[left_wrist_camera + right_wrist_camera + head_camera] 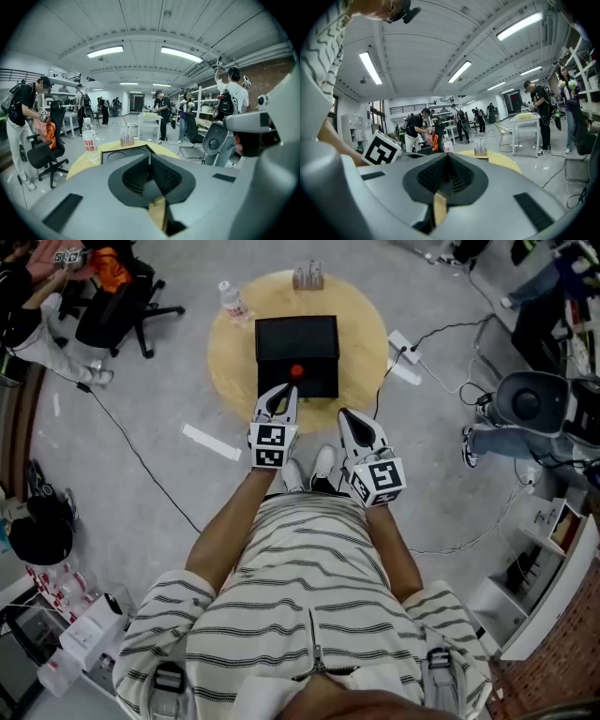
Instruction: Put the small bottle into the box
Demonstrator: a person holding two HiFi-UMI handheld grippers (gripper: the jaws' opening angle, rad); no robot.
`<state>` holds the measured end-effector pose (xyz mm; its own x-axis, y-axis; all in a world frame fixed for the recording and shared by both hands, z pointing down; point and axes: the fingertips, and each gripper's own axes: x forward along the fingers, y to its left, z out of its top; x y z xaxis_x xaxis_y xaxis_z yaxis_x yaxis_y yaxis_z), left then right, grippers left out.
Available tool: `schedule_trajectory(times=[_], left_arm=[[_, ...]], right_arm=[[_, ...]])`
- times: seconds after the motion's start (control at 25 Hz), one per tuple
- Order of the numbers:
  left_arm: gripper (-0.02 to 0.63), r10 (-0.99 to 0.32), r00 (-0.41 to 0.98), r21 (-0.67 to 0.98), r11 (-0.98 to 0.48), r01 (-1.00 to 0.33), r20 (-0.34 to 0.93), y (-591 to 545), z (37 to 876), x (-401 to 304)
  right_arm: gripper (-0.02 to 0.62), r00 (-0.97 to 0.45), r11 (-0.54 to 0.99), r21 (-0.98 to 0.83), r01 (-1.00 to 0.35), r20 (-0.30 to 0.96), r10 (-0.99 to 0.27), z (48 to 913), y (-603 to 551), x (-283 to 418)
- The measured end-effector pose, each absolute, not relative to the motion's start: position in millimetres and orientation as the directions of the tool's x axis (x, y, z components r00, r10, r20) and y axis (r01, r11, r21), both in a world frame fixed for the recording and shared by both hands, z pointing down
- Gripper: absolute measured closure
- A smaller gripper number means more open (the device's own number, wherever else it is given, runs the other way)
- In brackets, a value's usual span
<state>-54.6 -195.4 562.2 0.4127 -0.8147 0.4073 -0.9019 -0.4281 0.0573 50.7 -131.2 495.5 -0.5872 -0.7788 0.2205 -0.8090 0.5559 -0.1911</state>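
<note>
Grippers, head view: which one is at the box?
The left gripper: its tips overlap the near edge of the box, beside the red cap. The right gripper sits short of the box, over the table rim.

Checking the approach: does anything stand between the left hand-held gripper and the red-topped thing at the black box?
Nothing visible does. The red-topped thing sits at the near part of the black box, just beyond the left hand-held gripper, whose jaws are shut and empty. The water bottle stands well aside.
</note>
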Motion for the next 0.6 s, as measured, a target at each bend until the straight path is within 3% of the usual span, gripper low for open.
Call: schedule_trajectory(times=[0.6], left_arm=[[0.583,-0.828,0.431,0.06,-0.441,-0.896,0.358,-166.2,524.7,-64.8]], right_arm=[[0.578,-0.581,0.551,-0.186,-0.813,0.211,-0.786,483.3,-131.4,44.6]])
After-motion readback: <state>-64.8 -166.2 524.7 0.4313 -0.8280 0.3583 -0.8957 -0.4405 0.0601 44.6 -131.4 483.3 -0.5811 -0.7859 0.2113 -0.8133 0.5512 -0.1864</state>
